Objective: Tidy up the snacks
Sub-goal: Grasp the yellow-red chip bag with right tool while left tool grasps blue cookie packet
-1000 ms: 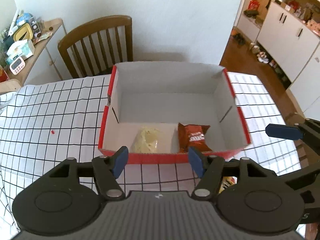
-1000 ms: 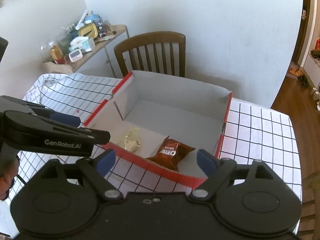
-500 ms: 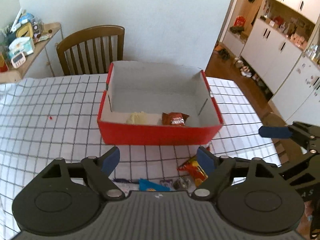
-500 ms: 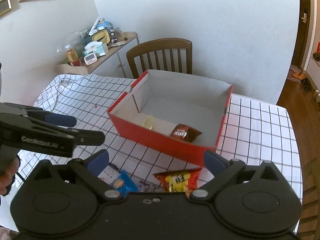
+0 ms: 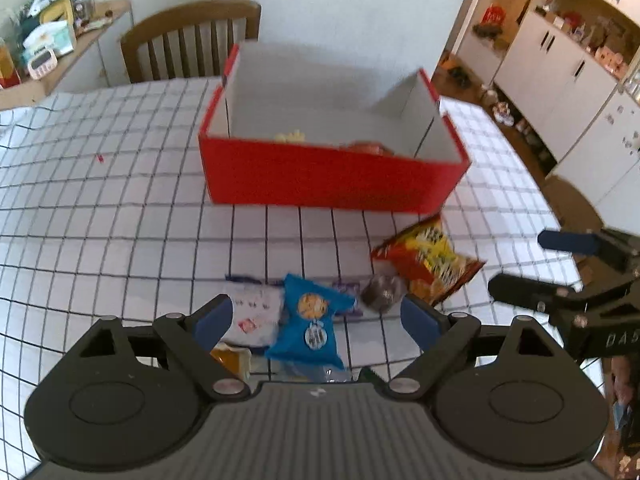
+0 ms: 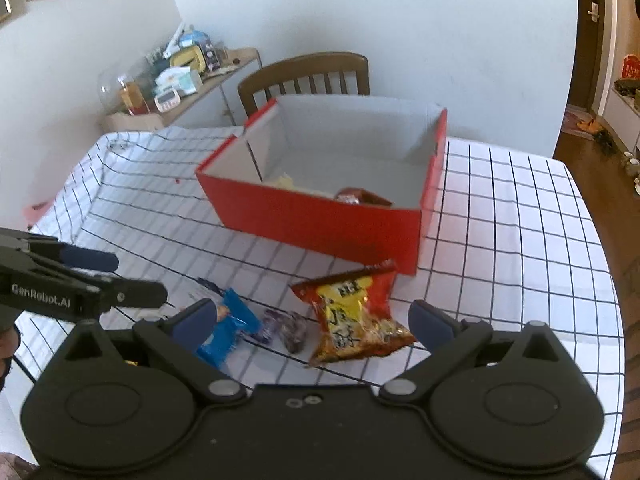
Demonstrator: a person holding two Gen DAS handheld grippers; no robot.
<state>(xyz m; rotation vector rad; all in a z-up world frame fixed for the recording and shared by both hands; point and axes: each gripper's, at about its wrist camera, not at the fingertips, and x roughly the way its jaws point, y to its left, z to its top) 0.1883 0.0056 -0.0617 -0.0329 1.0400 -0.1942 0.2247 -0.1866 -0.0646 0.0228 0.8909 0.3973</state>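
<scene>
Loose snacks lie near the worktop's (image 6: 520,216) front edge: a blue packet (image 5: 314,318), a white packet (image 5: 254,312), a small dark sweet (image 5: 384,290) and a red-and-yellow bag (image 6: 354,316). Just behind them stands the red box (image 5: 332,180), with two snacks inside by its front wall. The left gripper (image 5: 316,318) and right gripper (image 6: 316,320) hover over the loose snacks, fingers wide apart after just opening, gripping nothing.
</scene>
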